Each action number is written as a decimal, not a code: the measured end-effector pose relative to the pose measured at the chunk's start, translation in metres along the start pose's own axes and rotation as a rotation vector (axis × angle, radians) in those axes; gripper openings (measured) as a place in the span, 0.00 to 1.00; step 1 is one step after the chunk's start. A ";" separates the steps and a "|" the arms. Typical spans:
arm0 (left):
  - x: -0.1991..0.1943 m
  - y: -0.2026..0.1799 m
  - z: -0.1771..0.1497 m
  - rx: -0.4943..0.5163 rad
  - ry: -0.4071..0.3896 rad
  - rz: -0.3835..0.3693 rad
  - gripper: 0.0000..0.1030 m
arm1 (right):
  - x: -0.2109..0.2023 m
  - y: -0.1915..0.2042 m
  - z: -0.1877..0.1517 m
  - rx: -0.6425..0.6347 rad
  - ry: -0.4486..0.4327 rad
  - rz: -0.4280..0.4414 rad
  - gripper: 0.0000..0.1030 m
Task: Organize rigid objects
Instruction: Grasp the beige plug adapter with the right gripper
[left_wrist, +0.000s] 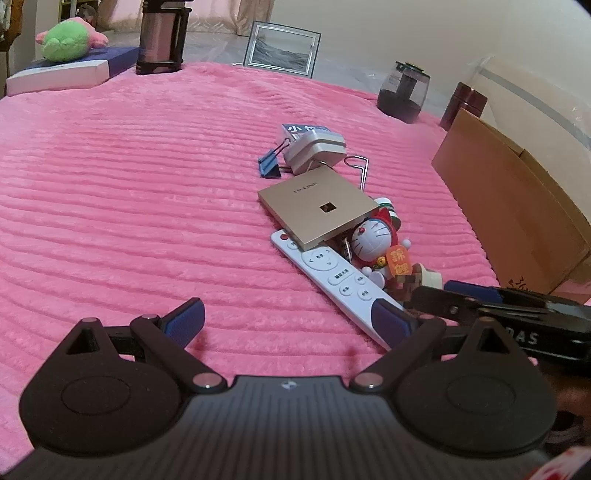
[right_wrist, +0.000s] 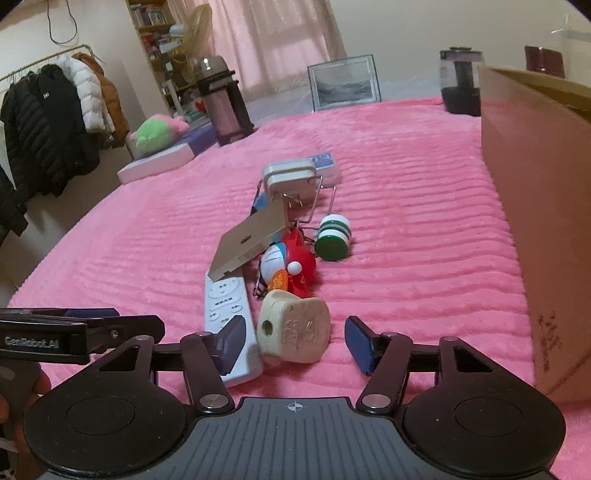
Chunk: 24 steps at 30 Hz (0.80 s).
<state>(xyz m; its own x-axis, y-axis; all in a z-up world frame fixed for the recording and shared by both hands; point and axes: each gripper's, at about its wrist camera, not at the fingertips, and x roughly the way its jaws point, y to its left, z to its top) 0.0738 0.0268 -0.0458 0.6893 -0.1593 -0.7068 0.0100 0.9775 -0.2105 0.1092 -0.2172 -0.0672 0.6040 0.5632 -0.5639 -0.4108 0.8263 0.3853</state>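
A pile of small rigid objects lies on the pink blanket (left_wrist: 129, 184). It holds a white remote (left_wrist: 332, 280), a gold flat box (left_wrist: 317, 206), a Doraemon figure (left_wrist: 373, 247), a white adapter (left_wrist: 314, 151) and a blue binder clip (left_wrist: 269, 166). My left gripper (left_wrist: 288, 321) is open and empty, its right finger at the remote's near end. In the right wrist view my right gripper (right_wrist: 295, 339) is open around a beige plug (right_wrist: 295, 325), not touching it. The remote (right_wrist: 229, 306), the figure (right_wrist: 291, 269) and a green-white spool (right_wrist: 332, 236) lie beyond.
A brown cardboard box (right_wrist: 535, 192) stands at the right; it also shows in the left wrist view (left_wrist: 509, 206). A dark jar (left_wrist: 402, 92), a picture frame (left_wrist: 280, 48), a tall flask (left_wrist: 160, 37) and a green plush toy (left_wrist: 66, 40) stand along the far edge.
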 end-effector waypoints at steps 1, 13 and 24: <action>0.002 0.000 0.000 -0.002 0.000 -0.006 0.92 | 0.003 -0.002 0.001 0.007 0.004 0.008 0.55; 0.013 0.004 0.000 -0.007 0.005 -0.031 0.92 | 0.014 -0.013 0.004 0.041 0.018 0.056 0.44; 0.035 -0.030 0.007 0.004 0.006 -0.044 0.92 | -0.024 -0.012 -0.013 -0.096 -0.042 -0.221 0.44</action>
<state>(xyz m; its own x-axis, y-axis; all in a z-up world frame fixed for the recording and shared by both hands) 0.1026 -0.0070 -0.0598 0.6841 -0.2032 -0.7005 0.0430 0.9700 -0.2393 0.0908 -0.2413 -0.0676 0.7133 0.3701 -0.5951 -0.3276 0.9268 0.1836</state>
